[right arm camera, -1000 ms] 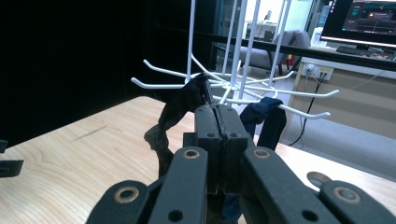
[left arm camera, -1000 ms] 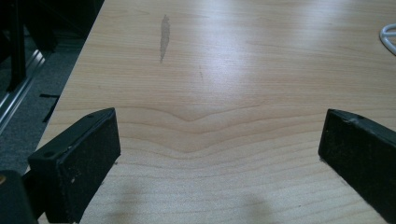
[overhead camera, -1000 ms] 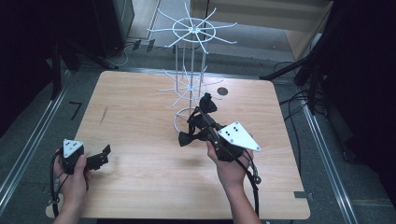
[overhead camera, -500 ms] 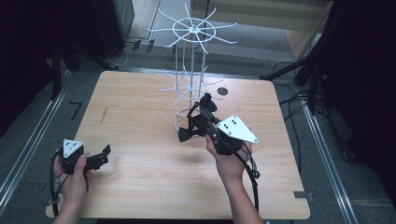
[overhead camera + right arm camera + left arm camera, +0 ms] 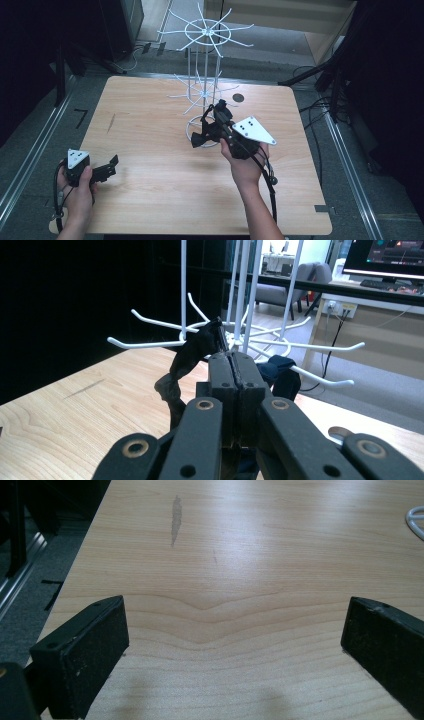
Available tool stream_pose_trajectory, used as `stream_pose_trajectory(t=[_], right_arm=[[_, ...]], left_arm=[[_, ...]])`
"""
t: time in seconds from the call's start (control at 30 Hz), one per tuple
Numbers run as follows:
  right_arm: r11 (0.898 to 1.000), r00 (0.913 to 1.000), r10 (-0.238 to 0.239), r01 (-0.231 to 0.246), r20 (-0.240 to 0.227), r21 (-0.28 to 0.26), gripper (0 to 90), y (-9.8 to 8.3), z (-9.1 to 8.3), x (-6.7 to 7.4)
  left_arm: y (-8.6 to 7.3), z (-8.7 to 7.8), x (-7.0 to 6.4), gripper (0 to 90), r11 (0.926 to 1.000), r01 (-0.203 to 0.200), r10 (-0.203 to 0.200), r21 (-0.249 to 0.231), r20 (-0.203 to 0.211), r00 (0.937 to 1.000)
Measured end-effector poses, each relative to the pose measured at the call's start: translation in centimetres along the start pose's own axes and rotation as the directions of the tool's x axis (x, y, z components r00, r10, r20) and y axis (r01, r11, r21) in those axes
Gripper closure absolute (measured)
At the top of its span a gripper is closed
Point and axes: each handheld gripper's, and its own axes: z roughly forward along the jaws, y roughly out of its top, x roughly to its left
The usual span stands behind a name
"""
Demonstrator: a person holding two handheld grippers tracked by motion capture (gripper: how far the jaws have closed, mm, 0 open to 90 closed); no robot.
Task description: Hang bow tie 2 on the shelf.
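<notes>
This looks like a lab or office room fitted out for recording handling work. Past the right tool (image 5: 231,357), a desk carries a lit monitor (image 5: 385,257) with a keyboard beside it, a grey office chair (image 5: 300,282) stands close by, and a wall socket (image 5: 341,309) feeds cables. The wooden table (image 5: 150,130) under both tools stands on grey carpet (image 5: 30,130), with metal rails (image 5: 27,160) on the floor outside the left tool (image 5: 111,166) and dark stands and loose cables beyond the table's edges. A white wire hook rack (image 5: 205,70) stands on the table just ahead of the right tool.
</notes>
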Motion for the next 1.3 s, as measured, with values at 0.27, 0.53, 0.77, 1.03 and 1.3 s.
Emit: stream_pose_trajectory(t=[0.27, 0.53, 0.77, 1.03, 1.3], right_arm=[[0.999, 0.9995, 0.033, -0.033, -0.002, 0.023, 90.0, -0.4, 1.1, -0.7], [0.998, 0.9991, 0.042, -0.042, -0.002, 0.041, 90.0, -0.8, 1.6, -0.9], [0.998, 0.9988, 0.049, -0.049, -0.003, 0.051, 90.0, -1.3, 2.0, -0.9], [0.996, 0.9983, 0.055, -0.054, -0.016, 0.069, 90.0, -2.0, 2.3, -0.9], [0.995, 0.9976, 0.062, -0.059, -0.032, 0.083, 82.3, -2.4, 2.4, -1.0]], left_arm=[[0.0, 0.0, 0.0, 0.0, 1.0, 0.002, -0.002, -0.001, 0.002, 1.0], [0.0, 0.0, 0.0, 0.0, 1.0, 0.003, -0.003, -0.001, 0.002, 1.0], [0.0, 0.0, 0.0, 0.0, 1.0, 0.002, -0.002, -0.003, 0.0, 1.0], [0.0, 0.0, 0.0, 0.0, 1.0, 0.001, -0.001, 0.0, 0.002, 1.0], [0.0, 0.0, 0.0, 0.0, 1.0, -0.002, 0.002, 0.001, 0.0, 1.0]])
